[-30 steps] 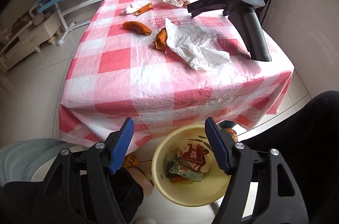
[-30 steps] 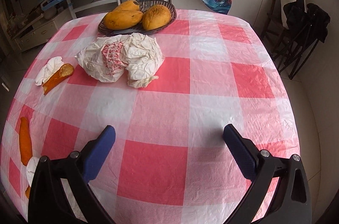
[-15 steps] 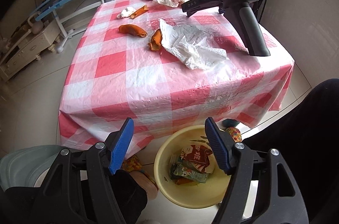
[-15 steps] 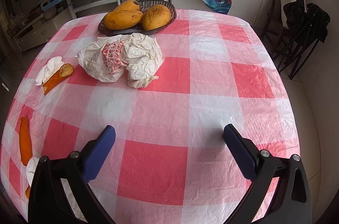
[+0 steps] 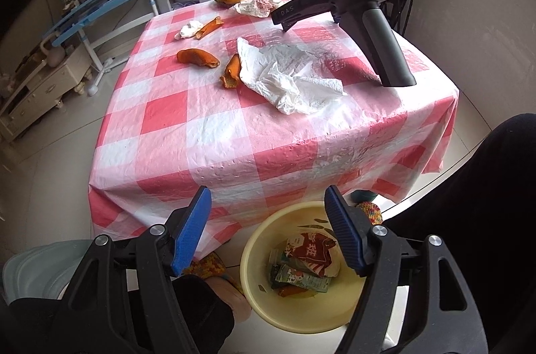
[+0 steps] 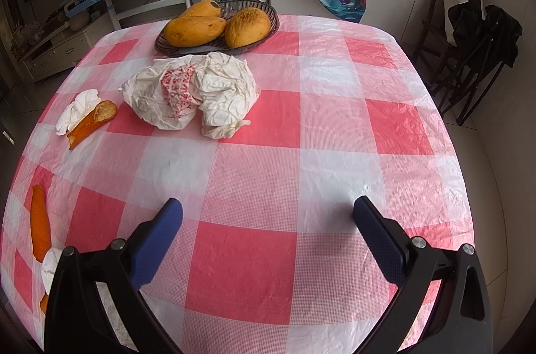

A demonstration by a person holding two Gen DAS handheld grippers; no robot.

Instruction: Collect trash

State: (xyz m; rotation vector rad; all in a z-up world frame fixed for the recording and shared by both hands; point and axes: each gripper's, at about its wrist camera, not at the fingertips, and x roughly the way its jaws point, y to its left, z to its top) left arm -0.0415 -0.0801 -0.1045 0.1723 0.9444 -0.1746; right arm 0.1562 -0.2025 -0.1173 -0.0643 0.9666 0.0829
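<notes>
Left gripper (image 5: 268, 203): jaws stand wide apart with nothing between the blue pads (image 5: 189, 230). It hangs off the near edge of the table, above a yellow basin (image 5: 264, 240) on the floor, which sits just below and ahead of the right-hand pad. The basin holds food wrappers (image 5: 303, 263), one red and white, others green.

Beyond this gripper, on the red-and-white checked tablecloth (image 5: 207, 132), lies a crumpled white tissue (image 5: 288, 79) straight ahead. An orange peel strip (image 5: 231, 72) touches the tissue's left edge. A second peel (image 5: 197, 57) lies further left, apart from it. A small tissue wad with another peel (image 5: 199, 28) lies farther off, toward the far side.

Right gripper (image 6: 268, 213): jaws spread wide, empty, resting low over the tablecloth (image 6: 254, 267); seen from the left wrist view it stands on the table to the right of the tissue. Ahead and left of it lies a crumpled paper wrapper (image 6: 194, 92) with red print. Beyond that, a dark wicker basket (image 6: 264, 15) holds mangoes (image 6: 194, 31). To its far left: a tissue wad and peel (image 6: 88, 119), and nearer, a peel (image 6: 40, 223) by the left finger.

A person's dark trouser leg (image 5: 469, 220) shows right of the basin.
</notes>
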